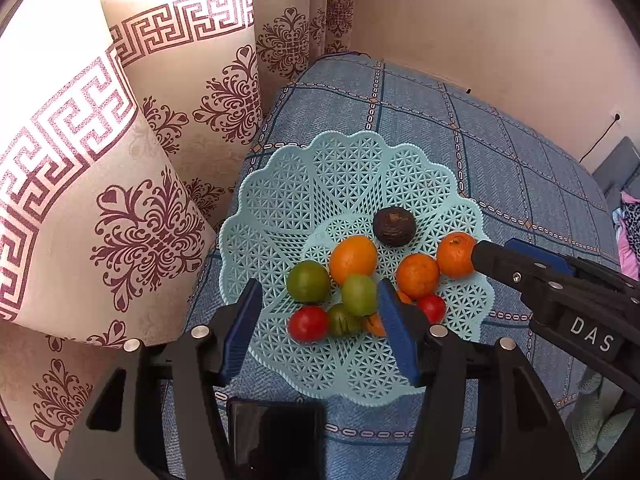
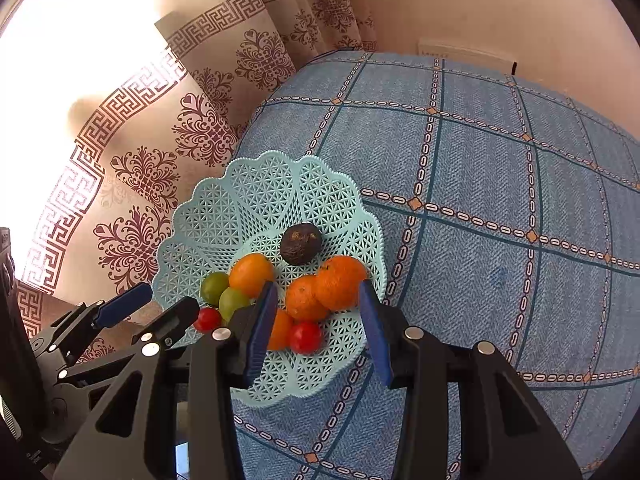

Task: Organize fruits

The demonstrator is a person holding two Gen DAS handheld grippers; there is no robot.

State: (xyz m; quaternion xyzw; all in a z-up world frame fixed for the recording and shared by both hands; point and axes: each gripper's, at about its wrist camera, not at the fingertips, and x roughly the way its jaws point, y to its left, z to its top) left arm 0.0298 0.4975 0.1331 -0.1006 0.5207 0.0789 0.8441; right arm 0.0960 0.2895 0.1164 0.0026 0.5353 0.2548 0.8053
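Note:
A pale blue lattice basket (image 1: 280,184) (image 2: 240,192) sits on the table and holds the fruit. Inside are a dark brown fruit (image 1: 394,226) (image 2: 300,244), three oranges (image 1: 354,258) (image 2: 251,274), green fruits (image 1: 308,282) (image 2: 214,288) and red tomatoes (image 1: 308,323) (image 2: 306,338). My left gripper (image 1: 318,285) (image 2: 170,300) hangs open over the basket's near-left side, above the green and red fruit. My right gripper (image 2: 317,286) (image 1: 496,250) is open at the basket's right rim. Its near fingertip sits against the rightmost orange (image 1: 456,254) (image 2: 340,280).
The table carries a blue checked cloth (image 2: 500,200), with open cloth to the right of the basket. A patterned curtain (image 1: 152,232) hangs close along the table's left edge. A plain wall (image 1: 500,32) stands behind. Clothes (image 1: 632,224) lie at the far right.

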